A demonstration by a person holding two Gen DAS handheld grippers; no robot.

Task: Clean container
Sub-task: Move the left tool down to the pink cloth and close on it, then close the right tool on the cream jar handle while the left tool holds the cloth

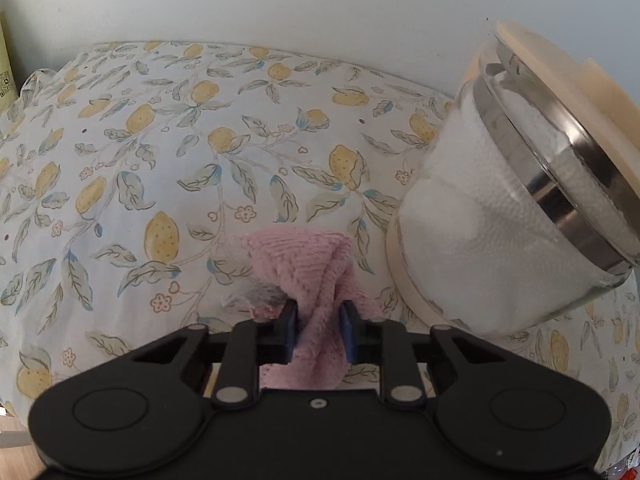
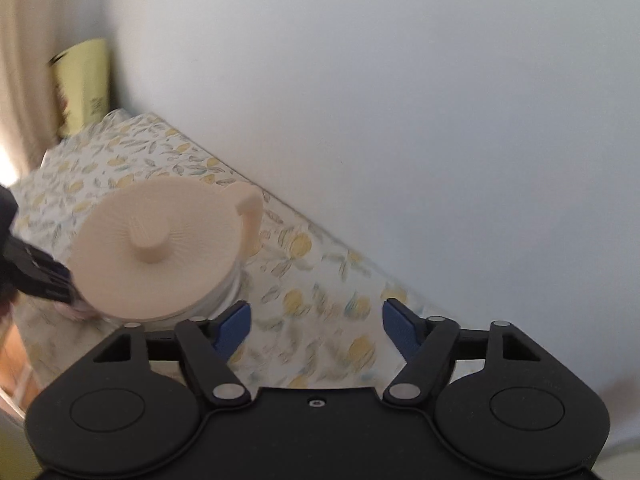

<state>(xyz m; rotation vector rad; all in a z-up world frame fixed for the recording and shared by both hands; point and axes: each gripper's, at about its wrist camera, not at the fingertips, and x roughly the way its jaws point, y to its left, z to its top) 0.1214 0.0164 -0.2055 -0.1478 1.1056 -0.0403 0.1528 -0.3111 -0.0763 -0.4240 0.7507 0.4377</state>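
A glass container (image 1: 504,216) with a cream base, a metal band and a cream lid (image 1: 576,100) stands at the right of the left wrist view, filled with something white. My left gripper (image 1: 319,320) is shut on a pink cloth (image 1: 312,264), just left of the container's base. In the right wrist view the container's cream lid (image 2: 160,248) with its centre knob shows from above at the left. My right gripper (image 2: 316,320) is open and empty, to the right of the container. The left gripper (image 2: 36,272) shows beside the container.
The table is covered with a lemon-print cloth (image 1: 160,152) and stands against a white wall (image 2: 400,100). A yellow-green box (image 2: 82,88) stands at the far left corner. The table's edge and wooden floor (image 2: 16,356) show at the left.
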